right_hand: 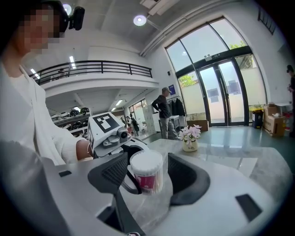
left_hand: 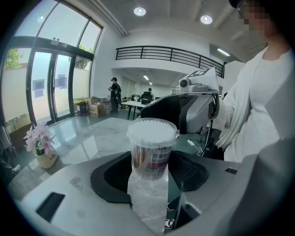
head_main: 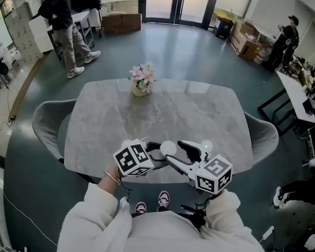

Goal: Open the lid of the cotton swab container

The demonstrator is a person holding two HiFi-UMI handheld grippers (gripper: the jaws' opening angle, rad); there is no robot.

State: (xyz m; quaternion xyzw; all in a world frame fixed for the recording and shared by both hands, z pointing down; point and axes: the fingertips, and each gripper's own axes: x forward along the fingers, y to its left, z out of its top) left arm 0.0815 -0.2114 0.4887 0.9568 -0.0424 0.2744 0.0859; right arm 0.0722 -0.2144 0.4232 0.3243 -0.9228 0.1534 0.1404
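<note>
Grippers meeting over pale marble worktop (head_main: 199,115), w/ cotton swab container (head_main: 168,147) btwn them, near middle of near edge. Clamped by left hand-held gripper (left_hand: 151,161), black pads pressed against both sides of clear body, below pink label band. Approached from opposite side by right hand-held gripper (right_hand: 148,159), jaws spread wide round container's upper part, slim gaps visible either side, no contact seen. Container upright, top round and white, wooden sticks showing through wall. Can't tell whether base rests on worktop or hangs just above it. Can't tell for sure whether lid sits in place.

Small flower vase (head_main: 141,81) w/ pink blooms at middle of far edge, well apart from container. Grey chairs (head_main: 44,123) tucked at left and right edges. White sleeves (head_main: 99,226) at bottom of head view. Person (head_main: 71,32) standing on floor beyond far left corner.
</note>
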